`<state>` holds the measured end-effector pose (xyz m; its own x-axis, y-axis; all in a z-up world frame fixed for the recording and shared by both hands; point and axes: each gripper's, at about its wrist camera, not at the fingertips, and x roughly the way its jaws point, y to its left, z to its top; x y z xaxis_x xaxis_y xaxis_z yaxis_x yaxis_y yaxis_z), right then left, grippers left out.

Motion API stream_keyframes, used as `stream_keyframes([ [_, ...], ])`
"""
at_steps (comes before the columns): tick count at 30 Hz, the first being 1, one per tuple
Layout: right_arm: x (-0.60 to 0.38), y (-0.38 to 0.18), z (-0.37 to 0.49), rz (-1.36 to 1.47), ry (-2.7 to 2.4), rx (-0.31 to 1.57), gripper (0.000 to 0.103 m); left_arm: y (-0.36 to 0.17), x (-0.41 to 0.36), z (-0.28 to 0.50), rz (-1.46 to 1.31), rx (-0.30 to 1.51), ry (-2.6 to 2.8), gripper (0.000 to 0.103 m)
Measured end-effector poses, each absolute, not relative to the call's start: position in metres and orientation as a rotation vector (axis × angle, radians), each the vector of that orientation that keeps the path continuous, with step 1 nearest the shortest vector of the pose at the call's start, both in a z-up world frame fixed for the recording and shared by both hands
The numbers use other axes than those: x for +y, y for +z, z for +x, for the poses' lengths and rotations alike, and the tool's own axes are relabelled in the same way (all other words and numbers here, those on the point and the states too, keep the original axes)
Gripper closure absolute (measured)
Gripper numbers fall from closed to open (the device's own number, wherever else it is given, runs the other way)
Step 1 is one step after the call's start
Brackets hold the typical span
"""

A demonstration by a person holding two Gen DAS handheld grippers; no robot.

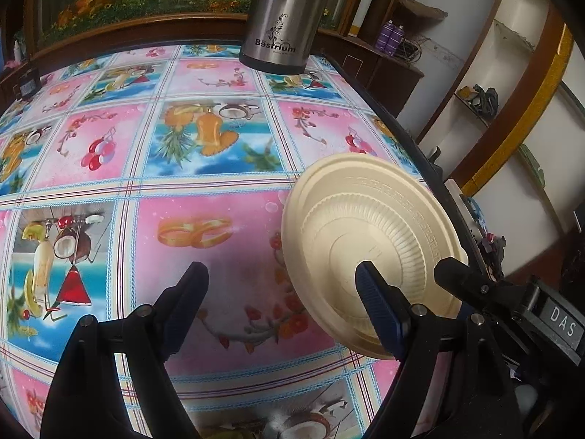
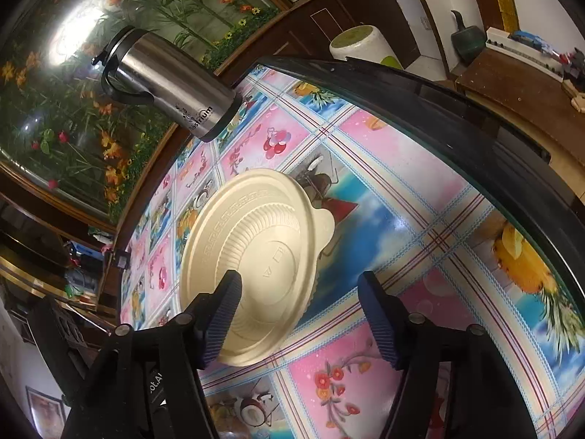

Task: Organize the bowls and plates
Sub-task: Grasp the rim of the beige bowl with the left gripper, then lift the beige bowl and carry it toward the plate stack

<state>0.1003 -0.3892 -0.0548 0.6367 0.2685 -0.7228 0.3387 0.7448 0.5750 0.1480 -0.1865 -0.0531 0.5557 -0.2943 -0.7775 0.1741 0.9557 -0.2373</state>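
Note:
A cream plate (image 1: 369, 241) lies upside down near the table's right edge. It also shows in the right wrist view (image 2: 256, 256), where the rim of a second cream piece (image 2: 326, 221) peeks out beneath it. My left gripper (image 1: 281, 281) is open above the tablecloth; its right finger (image 1: 380, 311) is over the plate. My right gripper (image 2: 299, 296) is open, its left finger (image 2: 223, 314) over the plate. The right gripper's finger (image 1: 460, 278) shows in the left wrist view at the plate's right rim.
A steel thermos flask (image 1: 281, 18) stands at the far side of the table and also shows in the right wrist view (image 2: 164, 80). The table (image 1: 182, 183) has a colourful fruit-pattern cloth and a dark rounded edge (image 2: 475, 117). Shelves (image 1: 493, 109) stand to the right.

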Motion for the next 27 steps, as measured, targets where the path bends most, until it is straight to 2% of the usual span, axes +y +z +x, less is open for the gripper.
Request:
stream_keyframes([
  [3, -0.39, -0.056, 0.101, 0.756, -0.05, 0.902, 0.038, -0.056, -0.183, 0.151, -0.167, 0.954, -0.289, 0.021],
  [5, -0.389, -0.057, 0.102, 0.742, -0.056, 0.902, 0.041, -0.059, -0.183, 0.153, -0.182, 0.969, -0.297, 0.028],
  [7, -0.388, -0.058, 0.105, 0.729, -0.06, 0.912, 0.043, -0.062, -0.185, 0.155, -0.181, 0.986, -0.302, 0.038],
  [10, -0.387, -0.063, 0.109, 0.722, -0.062, 0.933, 0.053, -0.065, -0.186, 0.156, -0.182, 0.994, -0.309, 0.059],
  [12, -0.385, -0.067, 0.111, 0.717, -0.059, 0.943, 0.066, -0.065, -0.186, 0.155, -0.177, 0.992, -0.304, 0.065],
  [14, -0.384, -0.068, 0.111, 0.711, -0.057, 0.942, 0.071, -0.065, -0.185, 0.154, -0.182, 0.989, -0.311, 0.072],
  [16, -0.379, -0.069, 0.112, 0.705, -0.042, 0.946, 0.078, -0.065, -0.187, 0.153, -0.169, 0.99, -0.32, 0.087],
  [18, -0.373, -0.07, 0.113, 0.696, -0.029, 0.948, 0.088, -0.063, -0.189, 0.149, -0.146, 0.979, -0.32, 0.09],
  [19, -0.369, -0.068, 0.113, 0.685, -0.028, 0.942, 0.091, -0.062, -0.189, 0.148, -0.139, 0.977, -0.312, 0.09],
  [27, -0.348, -0.066, 0.111, 0.669, 0.003, 0.923, 0.092, -0.062, -0.163, 0.142, -0.169, 0.978, -0.269, 0.09],
])
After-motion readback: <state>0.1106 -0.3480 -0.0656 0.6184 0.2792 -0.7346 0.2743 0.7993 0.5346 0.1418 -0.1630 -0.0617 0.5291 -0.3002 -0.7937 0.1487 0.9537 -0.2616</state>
